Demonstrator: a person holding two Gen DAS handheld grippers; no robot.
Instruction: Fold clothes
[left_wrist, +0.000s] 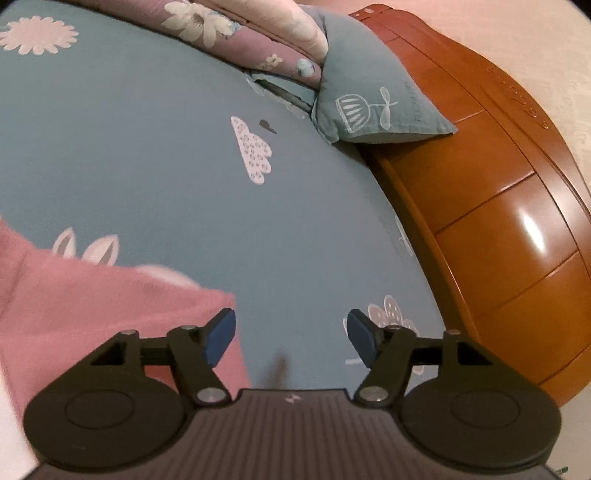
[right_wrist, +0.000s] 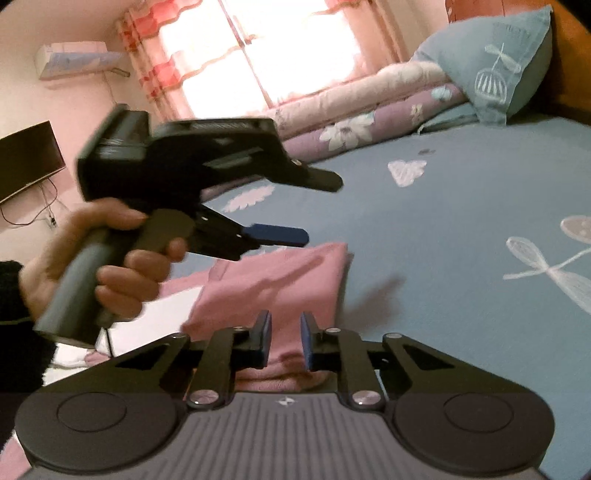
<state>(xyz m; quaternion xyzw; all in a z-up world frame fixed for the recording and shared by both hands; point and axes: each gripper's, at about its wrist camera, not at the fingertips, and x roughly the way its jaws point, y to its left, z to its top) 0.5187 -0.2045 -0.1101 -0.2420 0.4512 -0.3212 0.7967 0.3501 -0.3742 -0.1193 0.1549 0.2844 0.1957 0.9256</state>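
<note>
Right claw (right_wrist: 285, 339) sits nearly clenched, its pads bracketing a fold of the pink garment (right_wrist: 280, 280); whether they pinch it cannot be told. Left claw (left_wrist: 290, 338) is released and holds nothing, with the garment's edge just beside its left pad. Garment lies partly folded on the bed sheet (left_wrist: 155, 155), likely to keep the layers flat for the next fold.
</note>
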